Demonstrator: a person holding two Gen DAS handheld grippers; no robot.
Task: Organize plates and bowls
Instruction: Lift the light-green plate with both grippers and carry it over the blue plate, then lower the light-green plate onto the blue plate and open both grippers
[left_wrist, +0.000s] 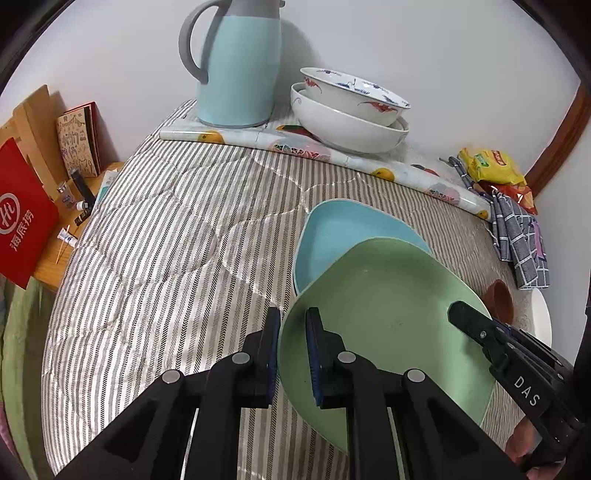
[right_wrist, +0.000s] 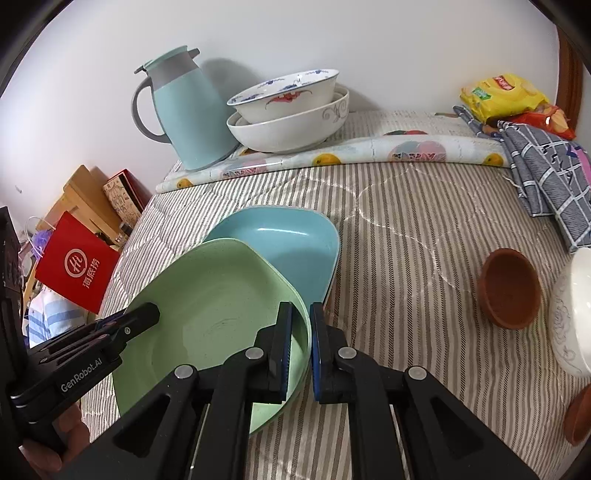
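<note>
Both grippers hold one green plate (left_wrist: 391, 314) by opposite rims, tilted above the striped cloth. My left gripper (left_wrist: 293, 325) is shut on its left rim, and my right gripper (right_wrist: 301, 317) is shut on its right rim. The green plate (right_wrist: 210, 310) overlaps the near edge of a blue plate (left_wrist: 351, 232) lying flat on the cloth, also seen as the blue plate (right_wrist: 291, 243) in the right wrist view. Two white patterned bowls (right_wrist: 288, 107) sit nested at the back. A small brown bowl (right_wrist: 509, 288) and a white bowl (right_wrist: 572, 310) lie to the right.
A light blue jug (left_wrist: 238, 62) stands at the back beside the nested bowls (left_wrist: 347, 110), on a rolled fruit-print sheet (right_wrist: 369, 153). A checked cloth (right_wrist: 546, 173) and yellow packet (right_wrist: 498, 92) lie at the back right. A red bag (left_wrist: 22, 214) stands left of the striped cloth's (left_wrist: 166, 240) edge.
</note>
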